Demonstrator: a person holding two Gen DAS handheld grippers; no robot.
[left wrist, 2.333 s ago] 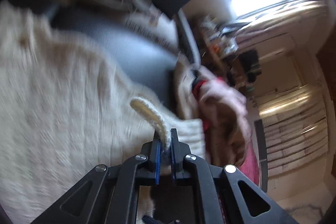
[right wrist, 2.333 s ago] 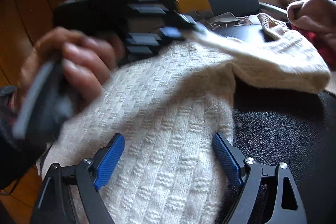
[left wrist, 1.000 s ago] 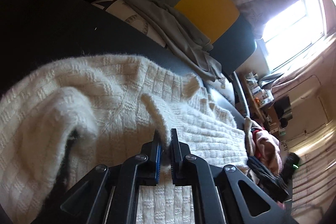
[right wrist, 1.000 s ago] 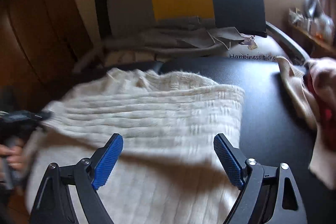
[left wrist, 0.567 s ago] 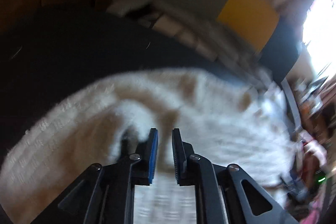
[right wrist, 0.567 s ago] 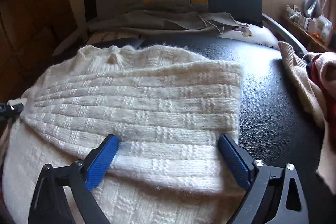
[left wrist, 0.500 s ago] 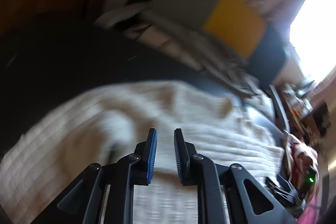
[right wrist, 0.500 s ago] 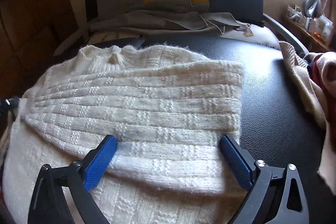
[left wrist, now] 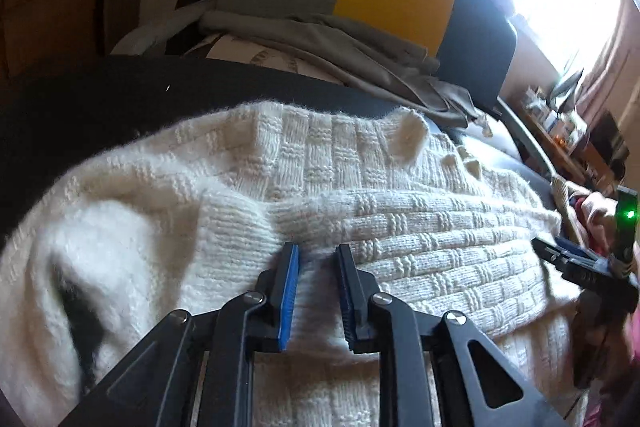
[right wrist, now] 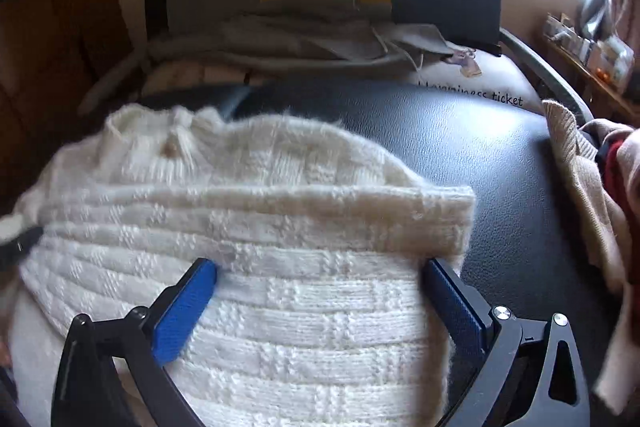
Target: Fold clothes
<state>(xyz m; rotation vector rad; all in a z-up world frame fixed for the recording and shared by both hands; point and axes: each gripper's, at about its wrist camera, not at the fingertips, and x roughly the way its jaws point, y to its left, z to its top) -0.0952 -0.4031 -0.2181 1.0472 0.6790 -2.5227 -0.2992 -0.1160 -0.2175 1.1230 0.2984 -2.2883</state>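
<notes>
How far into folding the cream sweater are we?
Done: one flap of the cream knit sweater already lies folded across its body on the black leather seat. In hand: nothing; the left gripper, jaws just opened, and the wide-open right gripper both hover over it. Left: further folds, plus the beige-and-red clothes pile beside it.

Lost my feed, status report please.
Left hand-held gripper just opened, nothing pinched. Right hand-held gripper wide open over folded cream sweater. Nothing in the way.
</notes>
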